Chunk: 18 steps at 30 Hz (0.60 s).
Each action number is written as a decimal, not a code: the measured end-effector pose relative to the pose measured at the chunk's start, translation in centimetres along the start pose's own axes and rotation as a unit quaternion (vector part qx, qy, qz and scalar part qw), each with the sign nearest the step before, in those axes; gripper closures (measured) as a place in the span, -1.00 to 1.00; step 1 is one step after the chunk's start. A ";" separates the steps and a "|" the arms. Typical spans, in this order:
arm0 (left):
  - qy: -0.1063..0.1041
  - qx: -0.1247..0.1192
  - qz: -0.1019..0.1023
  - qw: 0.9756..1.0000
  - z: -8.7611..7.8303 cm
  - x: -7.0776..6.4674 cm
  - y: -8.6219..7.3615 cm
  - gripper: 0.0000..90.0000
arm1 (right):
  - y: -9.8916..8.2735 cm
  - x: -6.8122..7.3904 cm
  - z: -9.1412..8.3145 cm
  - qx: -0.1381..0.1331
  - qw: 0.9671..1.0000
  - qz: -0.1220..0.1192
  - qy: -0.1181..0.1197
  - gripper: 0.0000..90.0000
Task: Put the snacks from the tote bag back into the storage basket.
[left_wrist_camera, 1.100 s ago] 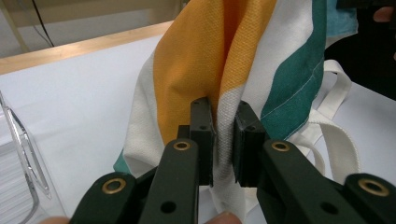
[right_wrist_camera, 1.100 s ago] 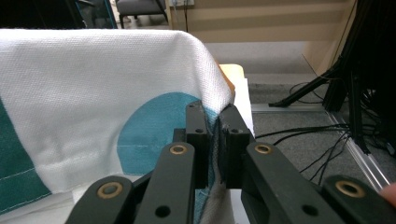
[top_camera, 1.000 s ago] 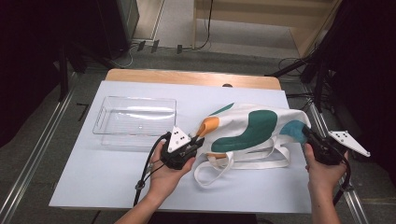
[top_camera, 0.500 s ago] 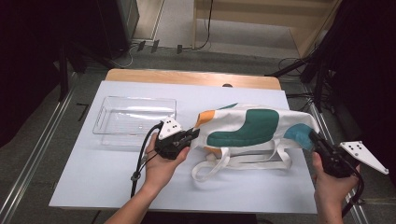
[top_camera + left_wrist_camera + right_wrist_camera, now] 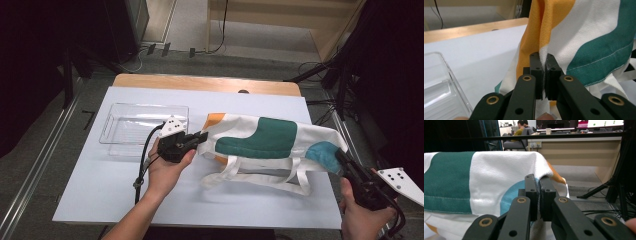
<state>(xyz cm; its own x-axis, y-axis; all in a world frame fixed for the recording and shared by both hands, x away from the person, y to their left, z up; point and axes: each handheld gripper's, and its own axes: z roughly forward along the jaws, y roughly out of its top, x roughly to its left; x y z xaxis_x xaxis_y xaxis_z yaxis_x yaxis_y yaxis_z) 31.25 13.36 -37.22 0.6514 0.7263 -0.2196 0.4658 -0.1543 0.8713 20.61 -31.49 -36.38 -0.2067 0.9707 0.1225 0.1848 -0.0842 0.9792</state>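
Note:
A white tote bag with green, orange and blue patches hangs stretched between my two grippers over the white table. My left gripper is shut on the bag's left edge by the orange patch, the cloth pinched between its pads. My right gripper is shut on the bag's right corner at the blue patch, out past the table's right edge. The cloth there is clamped between its fingertips. The bag's white straps droop onto the table.
A clear plastic tray stands on the table just left of my left gripper. A wooden strip runs along the table's far edge. Black stands and cables crowd the floor at the right.
Both hands have pulled apart and lifted, the right one moving out right and toward the near edge. The bag went from a crumpled heap to a taut spread between the grippers.

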 end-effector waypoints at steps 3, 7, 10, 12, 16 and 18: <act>0.011 0.020 0.001 1.000 0.8 0.3 -0.4 0.91 | -1.3 -0.1 0.8 0.013 1.000 0.013 -0.003 0.96; 0.023 0.011 0.008 1.000 0.4 -0.8 -0.7 0.34 | -2.1 -0.2 1.3 0.019 1.000 0.021 -0.005 0.96; 0.034 -0.003 0.013 0.999 -0.7 -1.9 -1.1 -0.02 | -2.2 -0.1 1.3 0.016 1.000 0.023 -0.002 0.96; 0.033 -0.010 0.017 0.999 -1.3 -2.8 -1.8 -0.10 | -2.2 -0.1 1.4 0.015 1.000 0.023 -0.001 0.96; 0.017 -0.016 0.037 0.999 -1.2 -5.2 -3.0 -0.12 | -2.4 -0.1 1.5 0.014 1.000 0.025 0.000 0.96; 0.014 -0.006 0.047 0.999 -0.4 -6.6 -3.4 -0.18 | -2.5 -0.1 1.6 0.016 0.999 0.029 0.001 0.96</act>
<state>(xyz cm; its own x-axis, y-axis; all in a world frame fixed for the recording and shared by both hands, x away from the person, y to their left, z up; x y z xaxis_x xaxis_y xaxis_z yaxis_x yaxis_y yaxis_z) 25.12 9.42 -38.60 0.6752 0.7269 -0.1252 0.3965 -0.2145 0.8926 21.68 -31.00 -39.07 -0.1968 0.9640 0.1787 0.2263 -0.1327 0.9650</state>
